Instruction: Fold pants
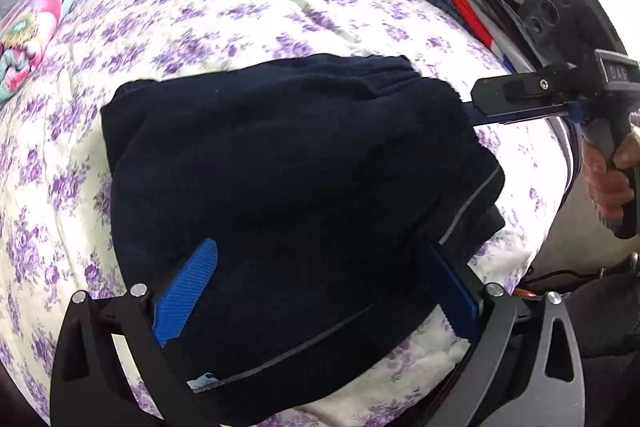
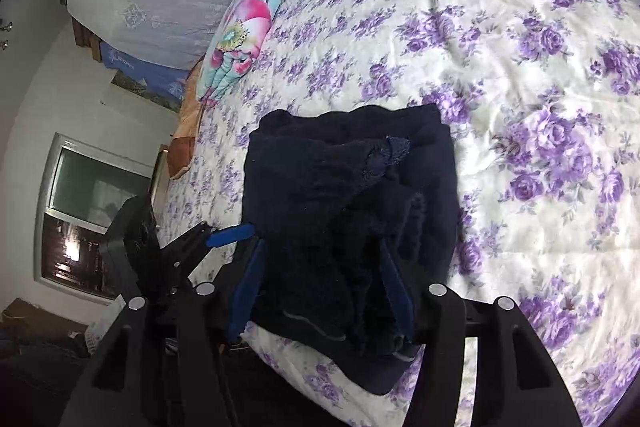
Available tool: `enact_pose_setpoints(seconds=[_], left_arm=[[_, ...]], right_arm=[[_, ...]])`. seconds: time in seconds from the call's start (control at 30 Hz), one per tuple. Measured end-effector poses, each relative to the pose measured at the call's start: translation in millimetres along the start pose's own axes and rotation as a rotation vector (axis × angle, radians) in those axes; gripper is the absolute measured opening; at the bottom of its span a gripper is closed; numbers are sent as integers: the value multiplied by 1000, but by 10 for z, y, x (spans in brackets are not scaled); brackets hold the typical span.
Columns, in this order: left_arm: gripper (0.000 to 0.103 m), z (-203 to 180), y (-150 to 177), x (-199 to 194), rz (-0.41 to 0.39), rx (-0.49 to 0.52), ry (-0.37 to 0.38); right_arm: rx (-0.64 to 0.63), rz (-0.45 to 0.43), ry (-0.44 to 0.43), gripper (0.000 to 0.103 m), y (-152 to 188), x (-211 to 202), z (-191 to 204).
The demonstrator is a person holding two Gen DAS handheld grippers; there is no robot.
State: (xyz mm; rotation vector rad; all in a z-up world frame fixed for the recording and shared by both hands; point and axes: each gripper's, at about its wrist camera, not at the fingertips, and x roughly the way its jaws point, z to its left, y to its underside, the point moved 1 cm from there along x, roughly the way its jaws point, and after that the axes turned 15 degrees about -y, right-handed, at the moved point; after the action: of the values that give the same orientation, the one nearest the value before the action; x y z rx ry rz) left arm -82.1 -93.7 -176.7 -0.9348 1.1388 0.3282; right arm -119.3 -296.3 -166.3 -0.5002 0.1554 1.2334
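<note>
The dark pants, soft, thick and floppy, sit mid-frame between the spread-apart left tool and right tool; grasp stacked edges.

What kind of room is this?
Most likely a bedroom. The dark pants lie on a bed with a purple-flowered quilt, a bright flowered pillow sits at its far end, and there is a window in the wall.

Pants matt dark knit, probably fleece; bedspread smooth, faintly glossy printed cloth.
</note>
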Motion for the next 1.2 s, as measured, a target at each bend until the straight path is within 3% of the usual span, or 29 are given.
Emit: enact_pose_setpoints(seconds=[0.07,0.13,0.23,0.37,0.5,0.57,0.6,0.77,0.83,0.93,0.97,1.07,1.13,1.17,1.2], left_arm=[[98,-147,13,-16,-7,56,1],[98,-255,43,86,44,99,17],[99,-284,31,148,55,105,1],[99,-255,17,159,63,86,6],[99,-261,24,166,67,74,9],[99,-253,29,176,67,70,11],[99,-255,28,188,70,68,11],[99,-262,12,213,75,59,3],[99,-270,-6,247,82,61,2],[99,-380,-15,244,55,124,-33],[99,-387,-17,265,59,126,-36],[99,-349,-10,237,53,102,-9],[98,-325,-4,158,37,105,-13],[98,-296,4,91,24,98,-8],[98,-239,16,6,1,73,6]], right_arm=[[-17,14,-19,62,59,-50,62],[18,36,-38,65,74,2,-18],[43,54,-31,65,27,178,-144],[7,11,-84,65,-124,304,-122],[-70,-71,-163,64,-272,176,74],[-106,-26,-91,65,-283,249,73],[-89,5,-68,65,-283,307,-4],[54,-19,-205,65,-461,361,-187],[28,-84,-187,57,-602,310,-150],[82,-141,-145,31,-726,251,-375],[104,-137,-126,14,-715,274,-509],[138,-131,-163,16,-643,260,-566],[58,-92,-121,22,-551,186,-322],[-1,-73,-98,37,-484,149,-180],[-61,-60,-75,59,-400,108,-47]])
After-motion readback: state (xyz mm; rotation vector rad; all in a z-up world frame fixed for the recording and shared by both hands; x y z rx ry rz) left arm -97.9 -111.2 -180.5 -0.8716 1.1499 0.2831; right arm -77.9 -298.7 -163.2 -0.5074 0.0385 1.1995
